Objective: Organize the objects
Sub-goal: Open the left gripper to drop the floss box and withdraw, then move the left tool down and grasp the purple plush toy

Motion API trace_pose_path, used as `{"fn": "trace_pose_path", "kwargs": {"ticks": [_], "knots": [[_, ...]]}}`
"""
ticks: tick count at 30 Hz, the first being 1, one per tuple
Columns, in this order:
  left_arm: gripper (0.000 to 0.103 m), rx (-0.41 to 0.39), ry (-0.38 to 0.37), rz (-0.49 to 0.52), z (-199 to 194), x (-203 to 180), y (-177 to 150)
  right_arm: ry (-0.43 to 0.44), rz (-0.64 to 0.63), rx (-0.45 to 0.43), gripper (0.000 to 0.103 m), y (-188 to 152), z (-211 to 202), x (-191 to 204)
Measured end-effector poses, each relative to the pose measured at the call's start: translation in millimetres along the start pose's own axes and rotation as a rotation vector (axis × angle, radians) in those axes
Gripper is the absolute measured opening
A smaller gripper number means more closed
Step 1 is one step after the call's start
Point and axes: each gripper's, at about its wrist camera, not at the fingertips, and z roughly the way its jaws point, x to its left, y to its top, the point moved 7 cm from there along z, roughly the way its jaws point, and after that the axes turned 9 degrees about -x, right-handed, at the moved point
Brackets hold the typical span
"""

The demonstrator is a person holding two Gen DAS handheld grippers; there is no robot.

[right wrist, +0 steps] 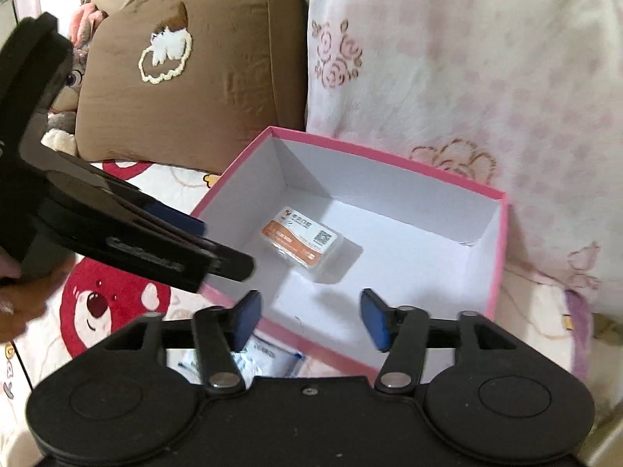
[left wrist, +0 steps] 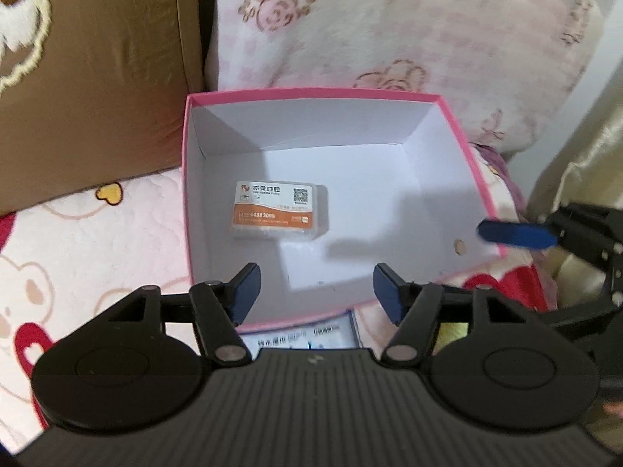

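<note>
A pink box (left wrist: 311,93) with a white inside stands open on the bed. On its floor lies a small clear case (left wrist: 278,210) with an orange and white card. My left gripper (left wrist: 317,292) hangs open above the box's near wall, nothing between its blue pads. From the right, one blue pad (left wrist: 514,233) of the other gripper reaches over the box's right rim. In the right wrist view the same box (right wrist: 389,155) and case (right wrist: 303,243) lie ahead. My right gripper (right wrist: 310,321) is open and empty over the near rim. The left gripper's fingers (right wrist: 218,260) cross in from the left.
A brown cushion (left wrist: 97,78) and a pink floral blanket (left wrist: 389,19) stand behind the box. The bed sheet (left wrist: 78,233) has a bear print. A blue and white printed packet (left wrist: 307,334) lies just in front of the box. A hand (right wrist: 15,303) shows at the left edge.
</note>
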Motion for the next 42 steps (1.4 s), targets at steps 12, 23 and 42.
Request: {"fn": "trace_pose_path", "kwargs": {"ticks": [12, 23, 42], "knots": [[0.083, -0.028, -0.015, 0.145, -101, -38, -22, 0.004, 0.0, -0.068, 0.075, -3, -90, 21], [0.089, 0.059, -0.045, 0.185, -141, -54, -74, 0.017, -0.106, -0.084, 0.085, -40, -168, 52], [0.101, 0.172, -0.13, 0.183, -138, -83, -157, 0.11, -0.134, 0.009, 0.095, -125, -179, 78]]}}
